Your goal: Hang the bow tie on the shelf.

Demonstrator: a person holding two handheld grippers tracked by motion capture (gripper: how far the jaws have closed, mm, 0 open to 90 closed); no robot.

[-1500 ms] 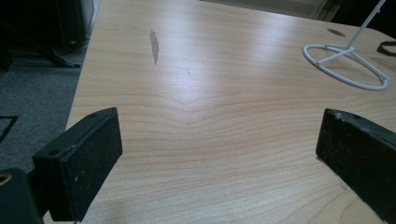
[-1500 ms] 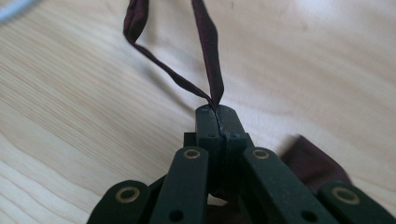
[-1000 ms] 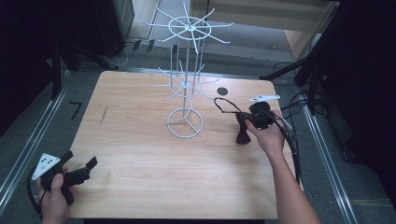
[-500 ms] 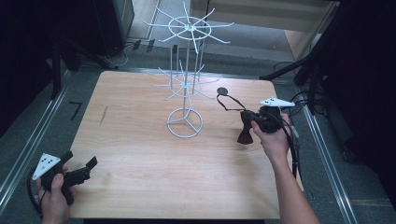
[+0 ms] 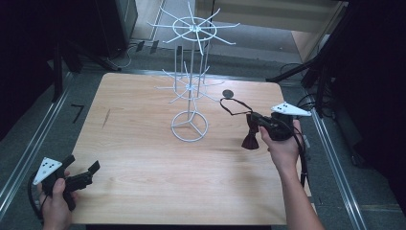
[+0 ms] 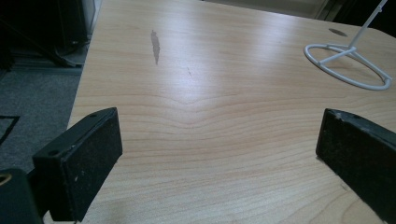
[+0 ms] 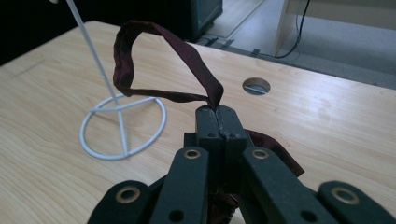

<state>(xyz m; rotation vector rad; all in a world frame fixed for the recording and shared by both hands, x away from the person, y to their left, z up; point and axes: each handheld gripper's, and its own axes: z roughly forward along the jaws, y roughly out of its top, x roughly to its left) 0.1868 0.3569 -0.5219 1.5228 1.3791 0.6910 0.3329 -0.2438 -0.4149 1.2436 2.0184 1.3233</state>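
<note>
A dark maroon fabric strap [image 7: 154, 56] rises in a loop from the closed jaws of the right gripper [image 7: 217, 113]; its wider end [image 5: 249, 140] hangs below them.

A pale wooden surface [image 5: 143, 191] with rounded corners stood on a grey carpeted floor [image 5: 28, 129]. Near its far edge was a round cable hole [image 5: 228, 94], and a short dark streak [image 5: 106, 118] marked the wood toward the left side. A metal rail [image 5: 33, 153] ran along the floor just beside the left edge, and another rail [image 5: 330, 158] ran along the right. A black angular mark [image 5: 77, 112] lay on the carpet left of the surface. Beyond the far edge stood a light wooden cabinet [image 5: 268, 14]
</note>
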